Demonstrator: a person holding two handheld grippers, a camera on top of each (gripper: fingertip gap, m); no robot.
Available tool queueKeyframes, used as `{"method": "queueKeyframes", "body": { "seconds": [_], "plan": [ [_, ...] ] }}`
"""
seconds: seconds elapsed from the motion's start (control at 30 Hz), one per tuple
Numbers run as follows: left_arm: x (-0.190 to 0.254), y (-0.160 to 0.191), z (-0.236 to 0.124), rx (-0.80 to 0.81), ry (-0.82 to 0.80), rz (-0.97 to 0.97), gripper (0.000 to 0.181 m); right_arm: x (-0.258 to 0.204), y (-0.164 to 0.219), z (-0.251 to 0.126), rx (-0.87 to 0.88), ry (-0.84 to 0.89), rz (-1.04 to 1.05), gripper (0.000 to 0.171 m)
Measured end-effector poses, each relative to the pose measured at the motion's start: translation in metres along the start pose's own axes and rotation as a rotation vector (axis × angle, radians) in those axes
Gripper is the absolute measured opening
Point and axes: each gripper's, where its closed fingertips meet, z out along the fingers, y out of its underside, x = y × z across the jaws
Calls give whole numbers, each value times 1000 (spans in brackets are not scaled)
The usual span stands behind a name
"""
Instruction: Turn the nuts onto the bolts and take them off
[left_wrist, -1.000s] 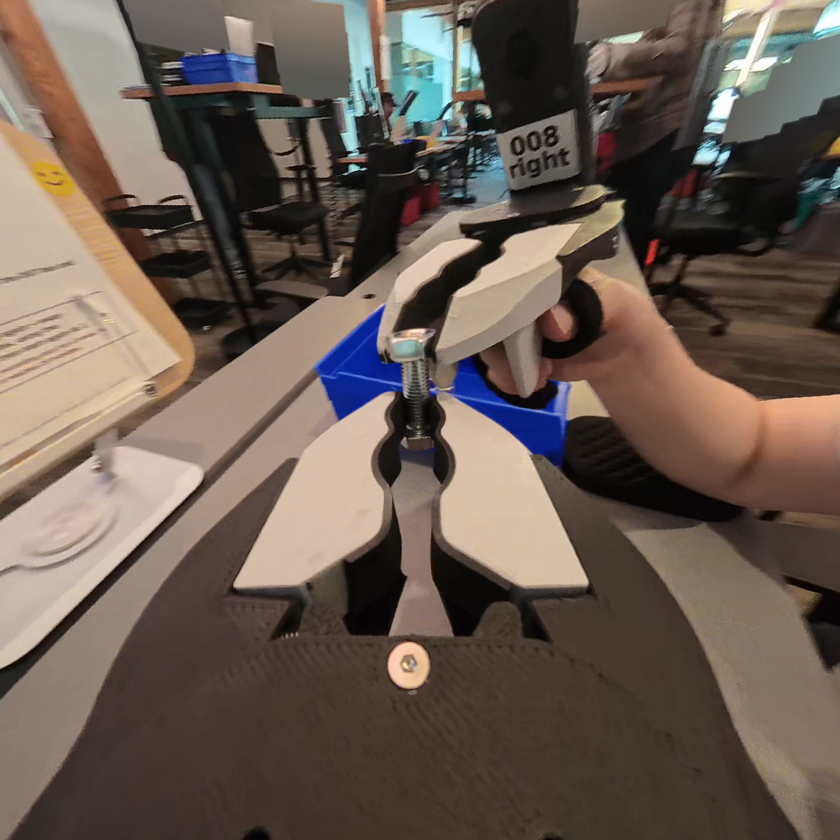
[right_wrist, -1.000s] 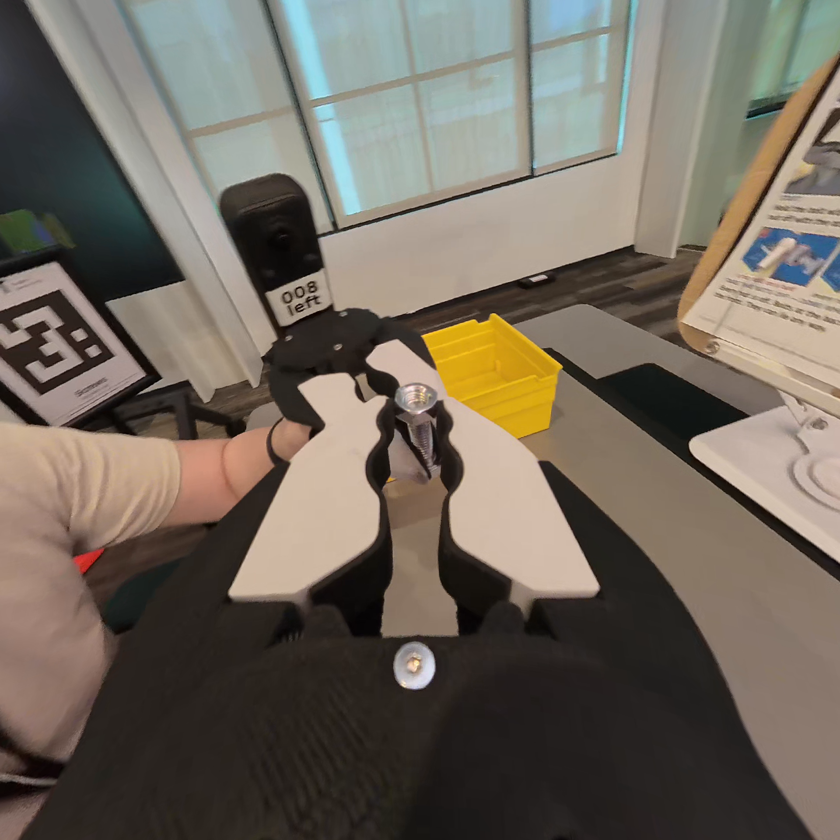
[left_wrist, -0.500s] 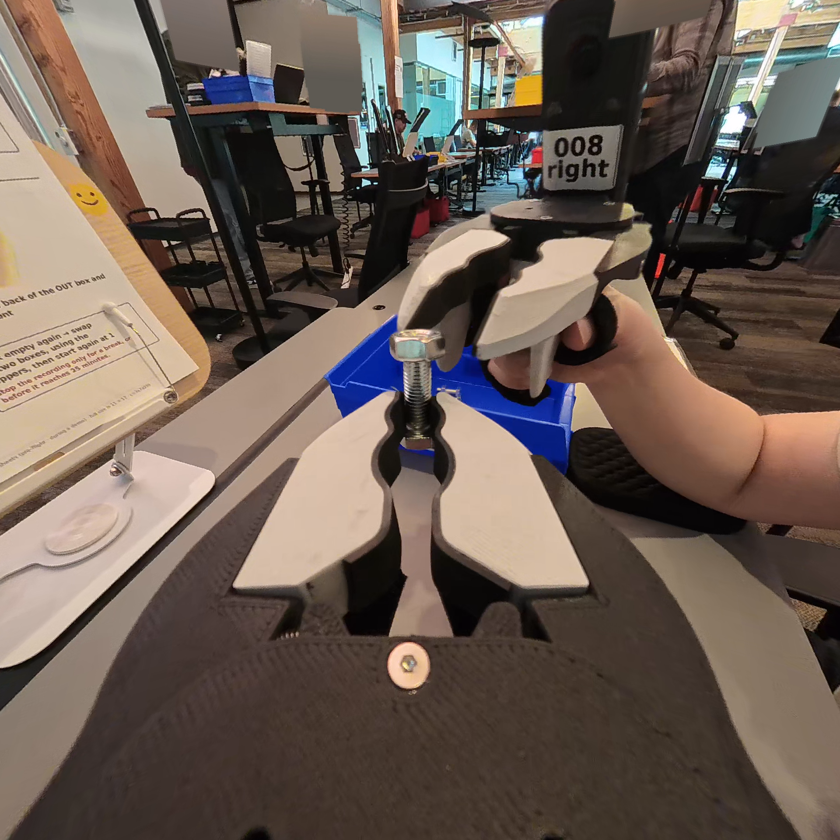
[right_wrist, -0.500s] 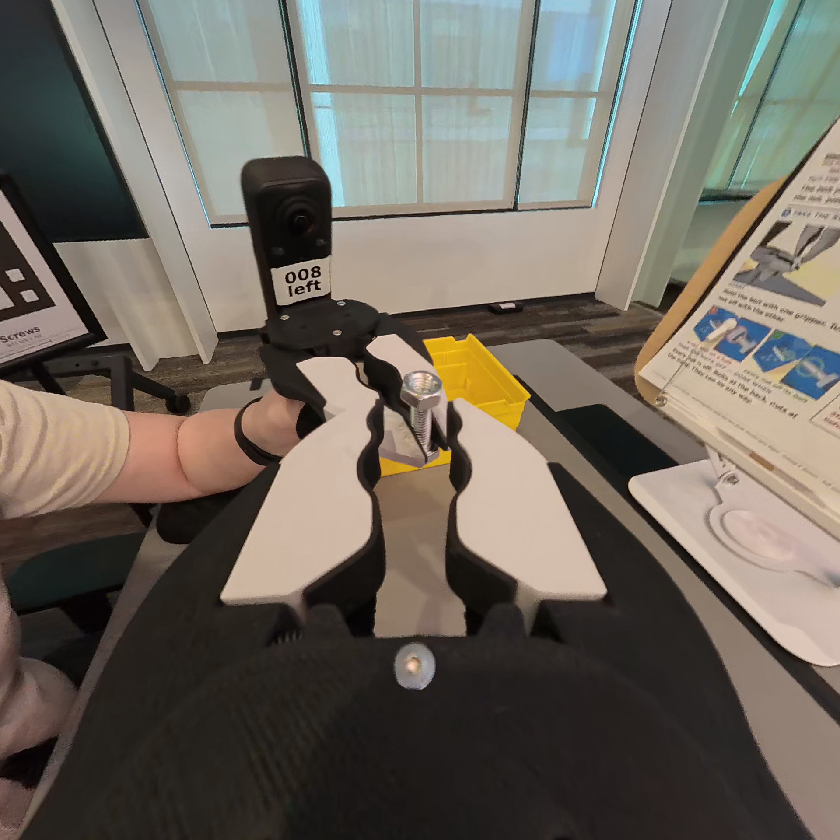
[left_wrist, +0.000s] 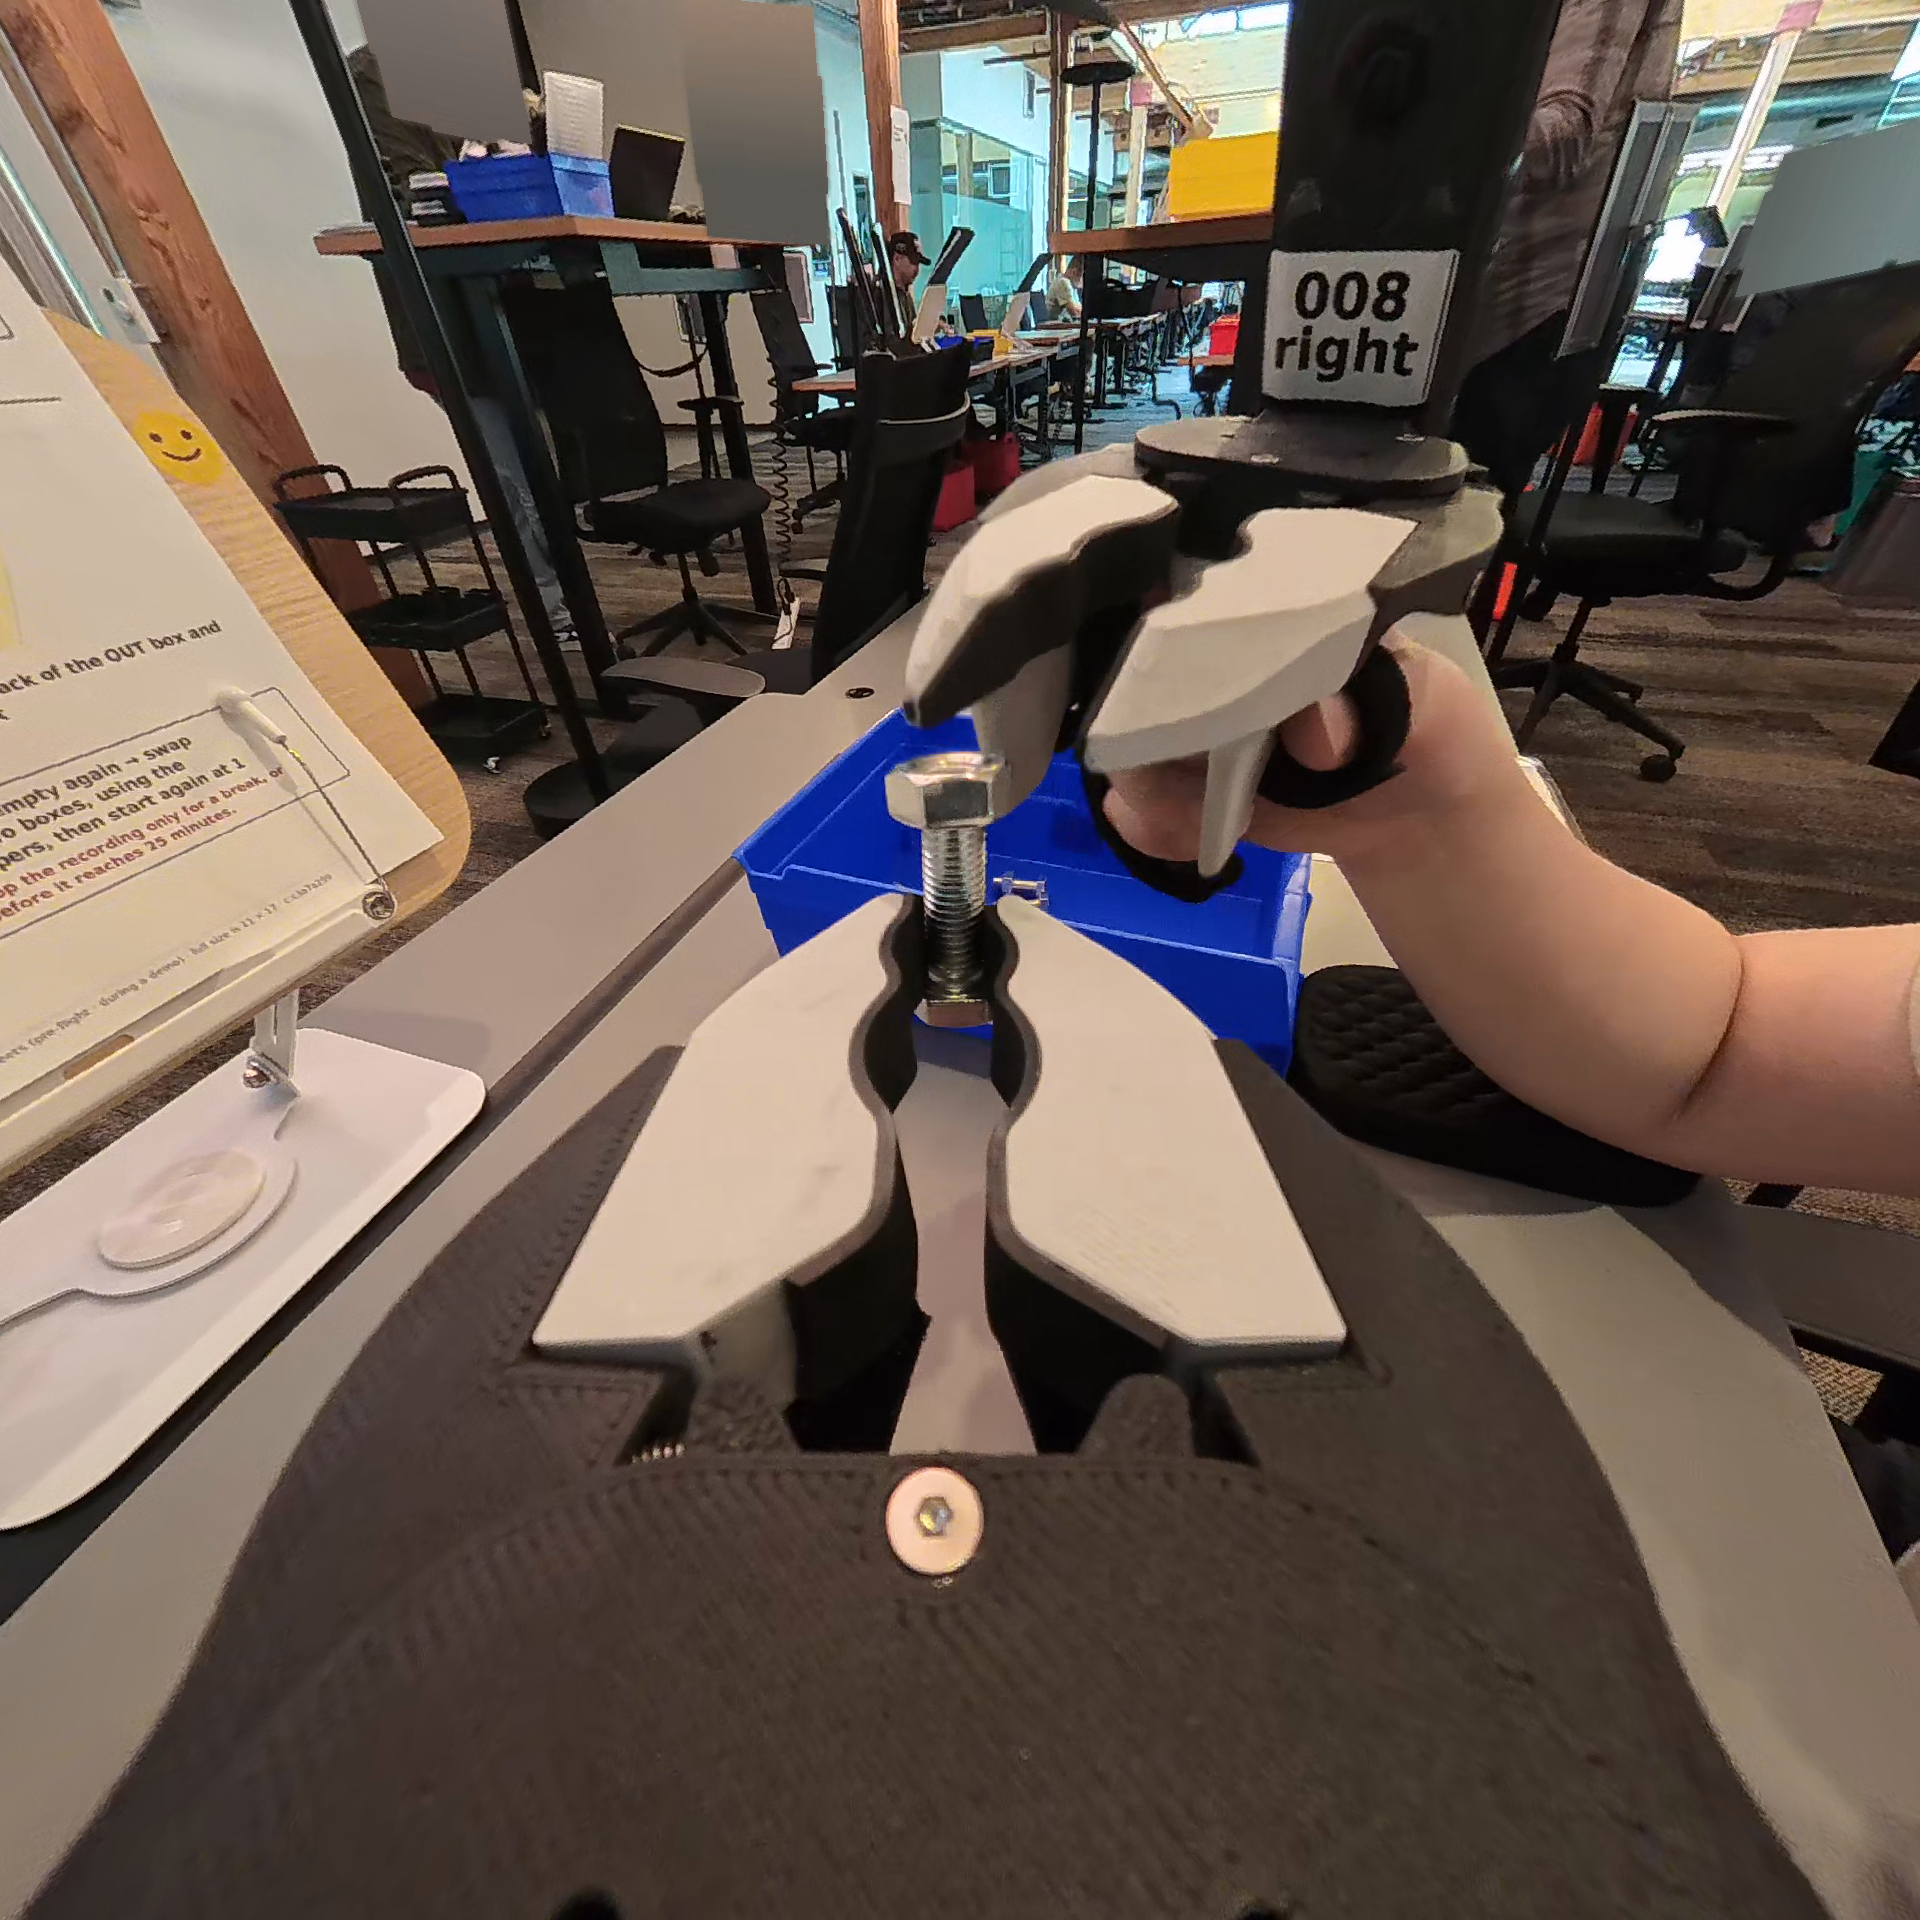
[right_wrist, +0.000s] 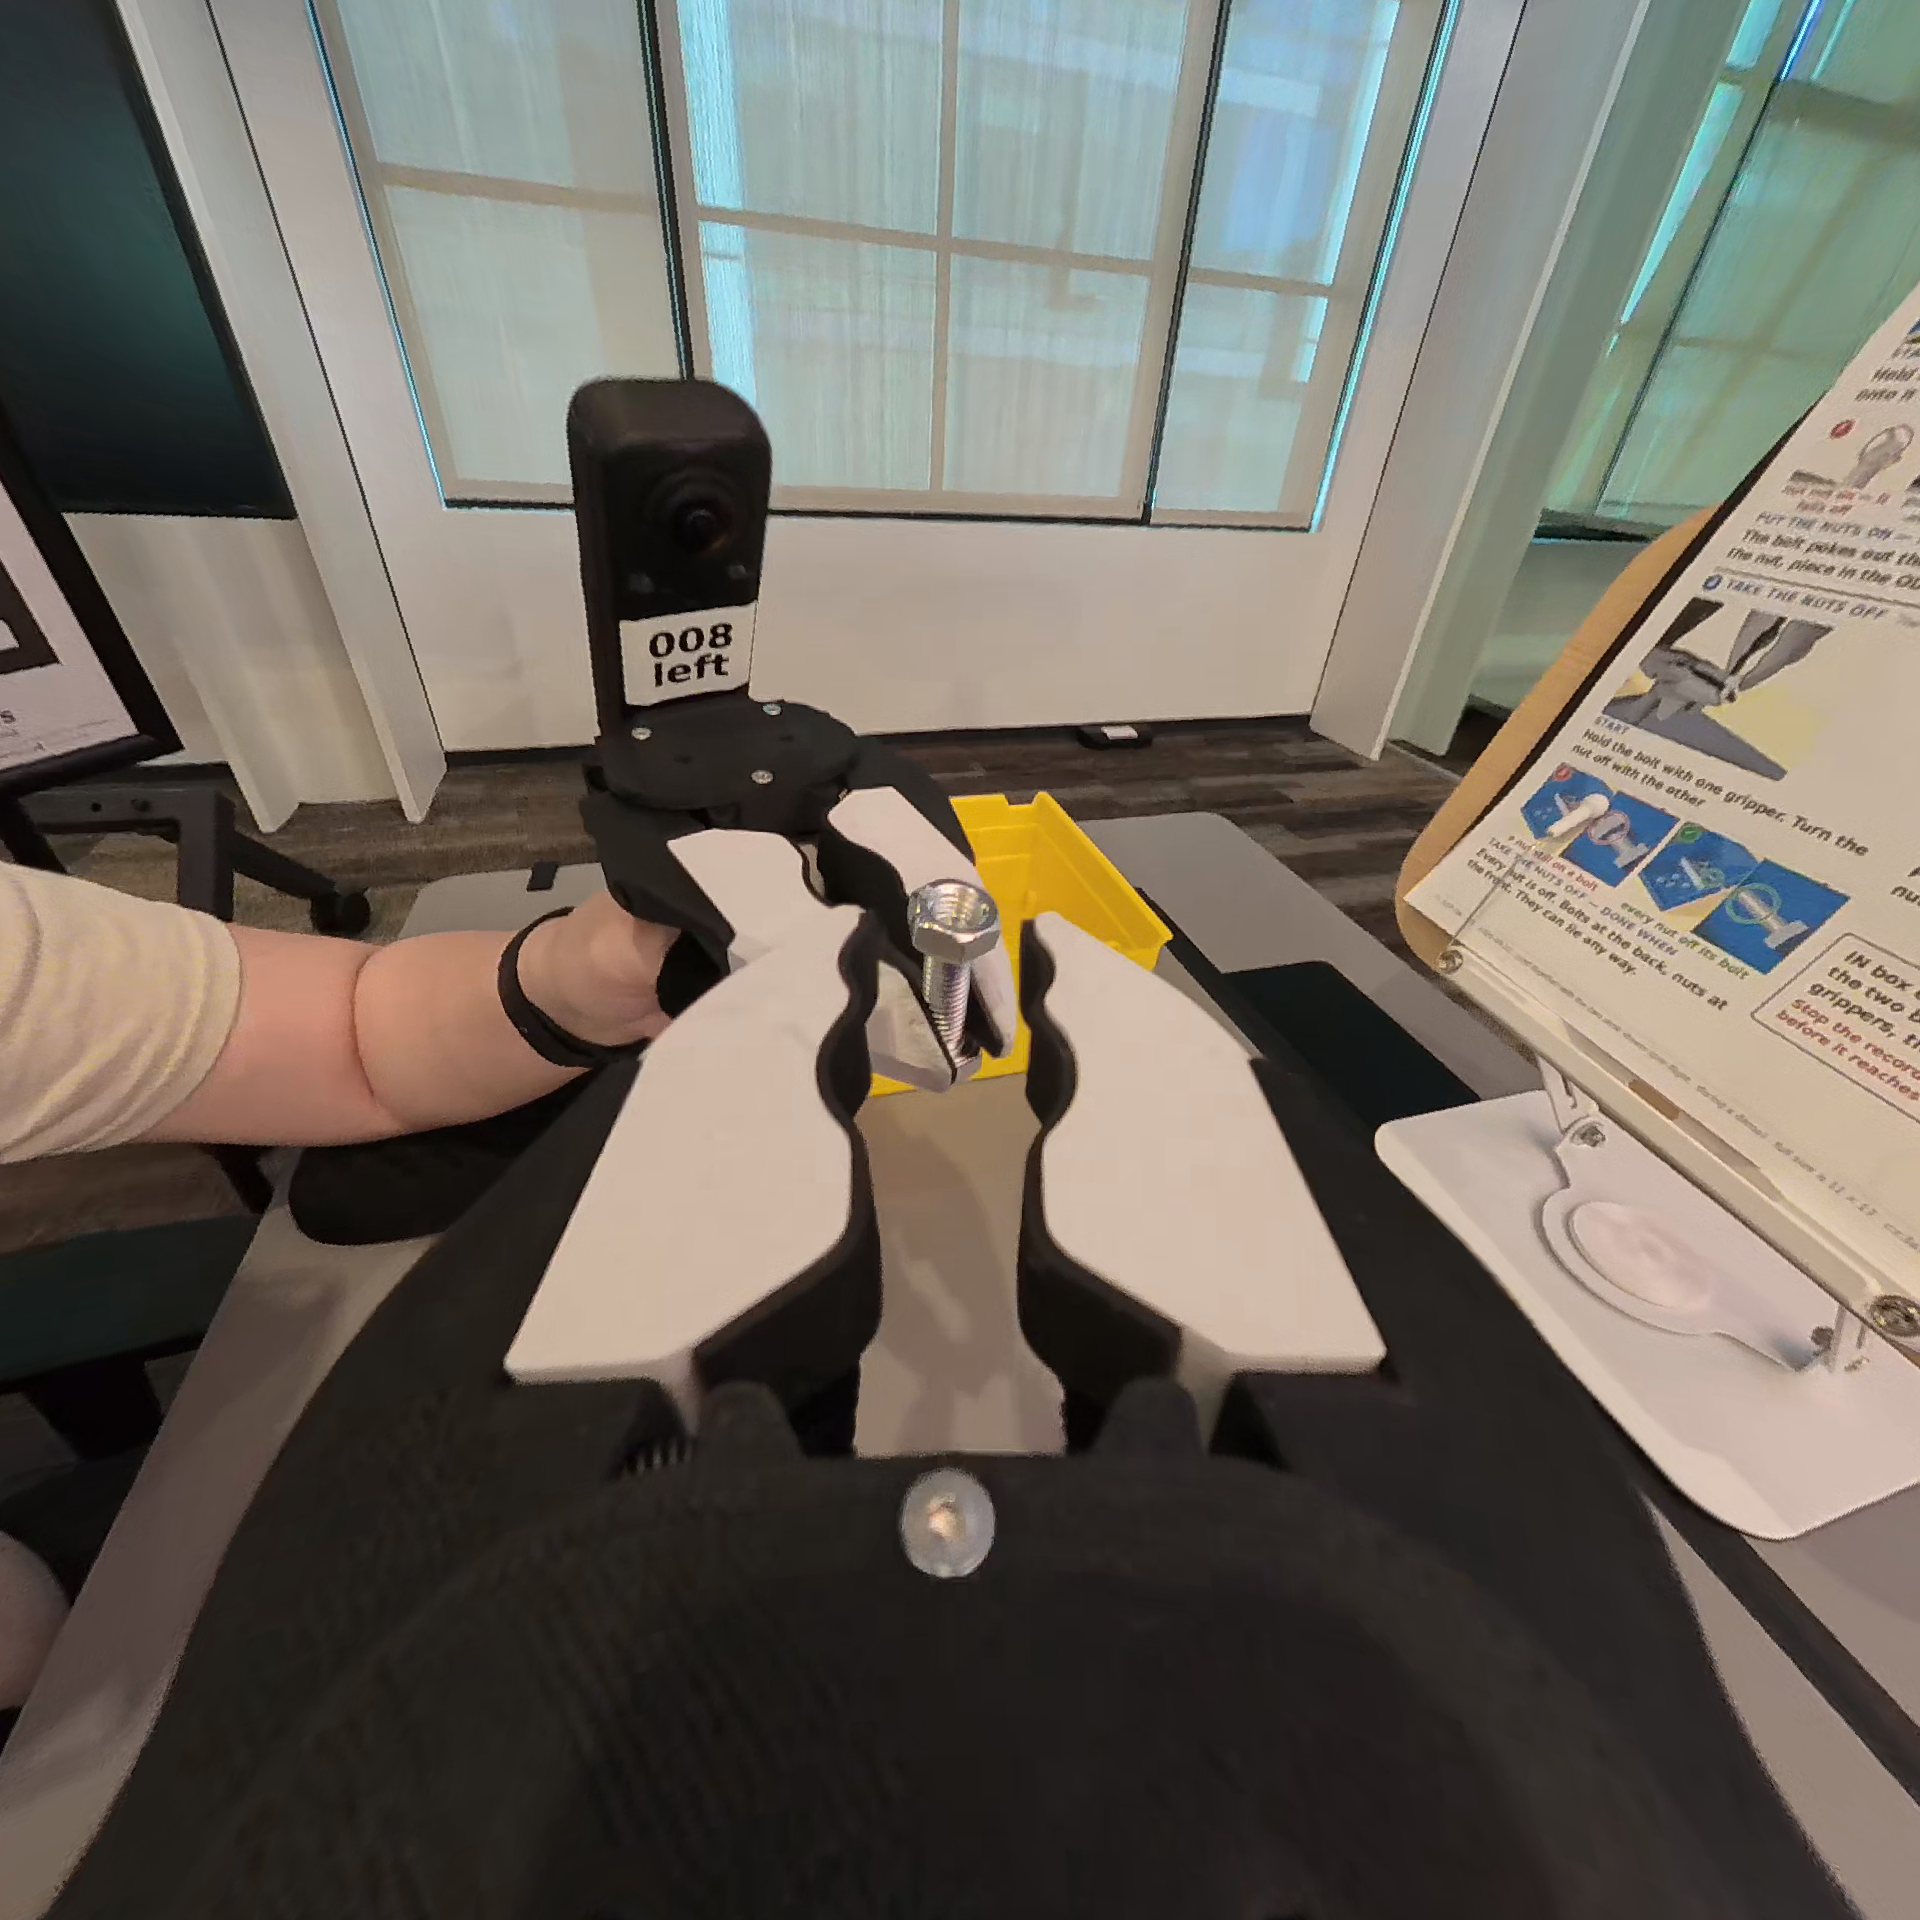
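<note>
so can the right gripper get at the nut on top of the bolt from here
Probably yes: the nut sits exposed on the bolt's upper end, above the left gripper clamping the shank, and the open right gripper hangs beside it with nothing between.

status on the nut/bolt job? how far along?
Done: the left tool is shut on the bolt's threaded shaft, holding it upright with its six-sided top end free. In hand: the right tool is open, its tips just beside that top end, gripping nothing. Left: whether a nut is still threaded on cannot be told; nothing shows in the blue bin or the yellow bin.
</note>
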Motion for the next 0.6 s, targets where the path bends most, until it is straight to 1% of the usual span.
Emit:
{"method": "queueKeyframes", "body": {
  "seconds": [0.13, 0.33, 0.47, 0.6],
  "plan": [
    [0, 1, 1, -1, 3, -3, 10, -2, 0, 0, 11, -32, 29, 27],
    [0, 1, 1, -2, 1, -3, 10, -7, 5, 5, -21, -34, -6, 29],
    [-3, -1, -2, 6, -9, -7, 9, -13, 4, 4, -33, -67, 3, 25],
    [-1, -2, -1, 8, 1, -7, 10, -5, 0, 2, -10, -7, -27, 25]
  ]
}}
